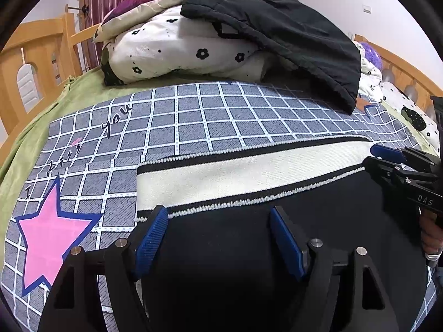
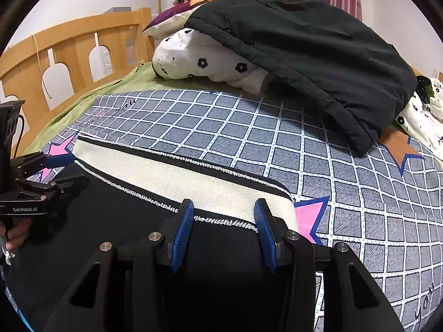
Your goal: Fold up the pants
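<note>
Black pants (image 1: 235, 249) with a wide cream waistband (image 1: 235, 177) lie flat on the checked bedsheet (image 1: 221, 116). My left gripper (image 1: 218, 215) is open and hovers over the black fabric just below the waistband's left end. My right gripper (image 2: 224, 207) is open over the waistband's right end (image 2: 193, 182), holding nothing. Each gripper shows in the other's view: the right one (image 1: 387, 160) at the right edge, the left one (image 2: 55, 171) at the left edge. The pants (image 2: 110, 221) continue below both views, hidden by the grippers.
A pile of white flowered bedding (image 1: 180, 52) with a black jacket (image 1: 290, 38) draped on it lies behind the pants. A wooden bed rail (image 2: 69, 55) runs along the left. A green blanket (image 1: 33, 138) lies under the sheet.
</note>
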A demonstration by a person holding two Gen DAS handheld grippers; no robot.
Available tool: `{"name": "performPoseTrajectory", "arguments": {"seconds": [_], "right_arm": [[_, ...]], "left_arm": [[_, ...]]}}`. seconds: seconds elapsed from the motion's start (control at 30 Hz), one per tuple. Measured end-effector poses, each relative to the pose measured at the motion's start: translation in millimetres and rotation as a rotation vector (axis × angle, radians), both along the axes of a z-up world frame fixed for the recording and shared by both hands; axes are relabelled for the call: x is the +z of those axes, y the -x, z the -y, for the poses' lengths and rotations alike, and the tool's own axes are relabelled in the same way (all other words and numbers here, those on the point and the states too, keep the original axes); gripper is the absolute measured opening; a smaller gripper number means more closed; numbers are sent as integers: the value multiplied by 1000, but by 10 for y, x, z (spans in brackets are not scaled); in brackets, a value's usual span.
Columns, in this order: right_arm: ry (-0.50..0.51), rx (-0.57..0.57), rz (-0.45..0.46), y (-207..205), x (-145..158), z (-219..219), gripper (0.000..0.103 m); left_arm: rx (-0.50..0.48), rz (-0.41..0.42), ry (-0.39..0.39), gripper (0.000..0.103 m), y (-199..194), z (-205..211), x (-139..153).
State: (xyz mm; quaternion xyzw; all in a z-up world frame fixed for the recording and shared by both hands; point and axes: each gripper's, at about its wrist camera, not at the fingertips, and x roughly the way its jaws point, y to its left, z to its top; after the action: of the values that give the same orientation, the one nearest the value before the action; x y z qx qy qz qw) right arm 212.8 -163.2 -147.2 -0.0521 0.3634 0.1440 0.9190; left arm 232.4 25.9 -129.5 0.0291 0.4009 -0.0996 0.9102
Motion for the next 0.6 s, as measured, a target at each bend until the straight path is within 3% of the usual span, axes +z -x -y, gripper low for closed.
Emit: {"name": "performPoseTrajectory", "arguments": {"seconds": [0.2,0.37,0.53,0.6], "right_arm": [[102,16,-87,-14,120,-36,44],[108,0,-145,496,224,77,34],[111,9,-150,1271,125,139,34],[91,-3,-168,1466,67,172,34]], "left_arm": [[-31,-108,-15,78,215,-45,19],[-62,-115,-50,78,764,-71,14],[-72,-171,101,77,1434,-264,37],[-79,-185,124,76,1678,-325,25]]}}
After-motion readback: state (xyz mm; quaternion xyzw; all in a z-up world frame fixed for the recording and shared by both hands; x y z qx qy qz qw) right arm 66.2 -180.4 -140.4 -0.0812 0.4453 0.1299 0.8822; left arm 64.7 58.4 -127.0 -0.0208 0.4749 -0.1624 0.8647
